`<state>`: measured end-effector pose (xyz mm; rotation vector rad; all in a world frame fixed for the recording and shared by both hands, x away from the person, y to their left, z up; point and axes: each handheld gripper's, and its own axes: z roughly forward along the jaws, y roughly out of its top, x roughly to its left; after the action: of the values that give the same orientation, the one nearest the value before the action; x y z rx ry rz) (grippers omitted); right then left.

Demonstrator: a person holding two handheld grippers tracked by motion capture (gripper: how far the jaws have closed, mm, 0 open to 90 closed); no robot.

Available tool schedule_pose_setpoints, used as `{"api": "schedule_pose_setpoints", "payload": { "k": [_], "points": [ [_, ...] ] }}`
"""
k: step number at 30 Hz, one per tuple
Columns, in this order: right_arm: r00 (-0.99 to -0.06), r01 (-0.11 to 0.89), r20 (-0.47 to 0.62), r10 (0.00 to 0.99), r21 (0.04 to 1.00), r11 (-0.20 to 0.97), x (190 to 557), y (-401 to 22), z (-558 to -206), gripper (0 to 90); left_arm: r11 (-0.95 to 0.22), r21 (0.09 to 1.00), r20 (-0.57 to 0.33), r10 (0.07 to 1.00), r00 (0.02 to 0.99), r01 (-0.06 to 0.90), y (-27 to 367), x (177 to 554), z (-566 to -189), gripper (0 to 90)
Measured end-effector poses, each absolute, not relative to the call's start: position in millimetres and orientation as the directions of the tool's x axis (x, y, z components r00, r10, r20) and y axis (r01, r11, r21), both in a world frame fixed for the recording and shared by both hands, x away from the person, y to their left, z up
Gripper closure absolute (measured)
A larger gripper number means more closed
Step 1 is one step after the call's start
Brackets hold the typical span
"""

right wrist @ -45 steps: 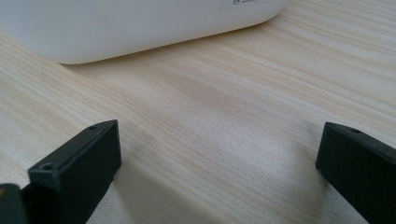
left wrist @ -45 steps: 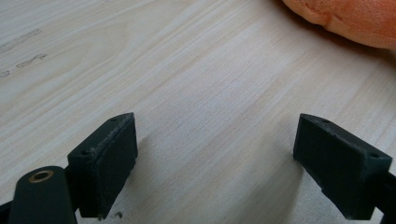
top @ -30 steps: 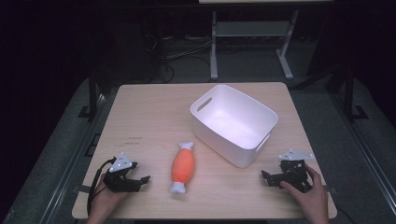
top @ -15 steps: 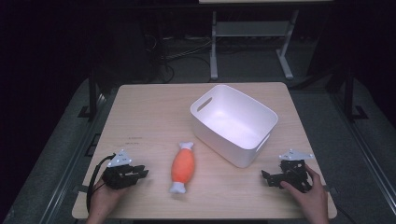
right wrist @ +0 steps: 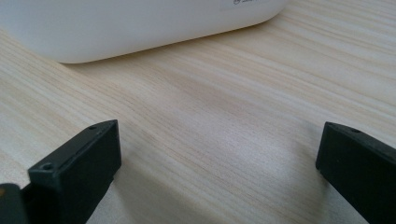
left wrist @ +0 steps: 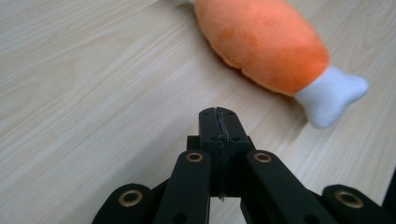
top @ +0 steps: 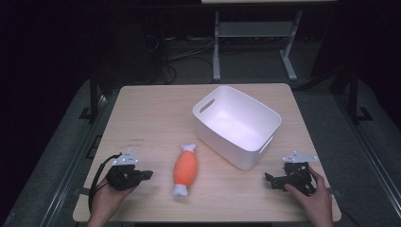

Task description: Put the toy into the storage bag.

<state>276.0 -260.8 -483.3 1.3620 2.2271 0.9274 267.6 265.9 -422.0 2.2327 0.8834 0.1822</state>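
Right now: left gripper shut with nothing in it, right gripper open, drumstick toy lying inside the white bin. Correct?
Not quite. The drumstick toy lies on the table, beside the white bin, not inside it; the high view shows this. The rest holds: the left gripper has just closed on nothing, and the right gripper is open.

Bare table (top: pixel 156 118) lies open left of the white bin (top: pixel 236 125) and along the near edge. The orange plush drumstick (top: pixel 185 168) lies just near-left of the bin, a narrow strip of wood parting them
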Motion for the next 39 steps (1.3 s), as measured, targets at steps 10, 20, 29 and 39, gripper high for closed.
{"api": "schedule_pose_setpoints", "payload": {
  "k": [10,20,29,39],
  "points": [
    [-0.464,0.642,0.027,0.886,0.699,0.314,276.0,-260.6,-483.4,0.0,-0.545,0.671,-0.117,0.592,0.798,0.503,242.7,267.3,-408.9,89.7],
    [-0.465,0.642,0.027,0.885,0.698,0.316,276.0,-260.7,-483.3,0.0,-0.58,0.673,-0.125,0.522,0.844,0.459,207.5,269.3,-399.1,89.7],
    [-0.464,0.642,0.027,0.885,0.699,0.315,276.0,-260.7,-483.4,0.0,-0.605,0.667,-0.138,0.474,0.87,0.435,179.9,265.7,-399.3,89.8],
    [-0.464,0.642,0.027,0.885,0.699,0.315,276.0,-260.7,-483.4,0.0,-0.657,0.635,-0.151,0.411,0.899,0.407,149.8,263.7,-409.3,89.7]
  ]
}}
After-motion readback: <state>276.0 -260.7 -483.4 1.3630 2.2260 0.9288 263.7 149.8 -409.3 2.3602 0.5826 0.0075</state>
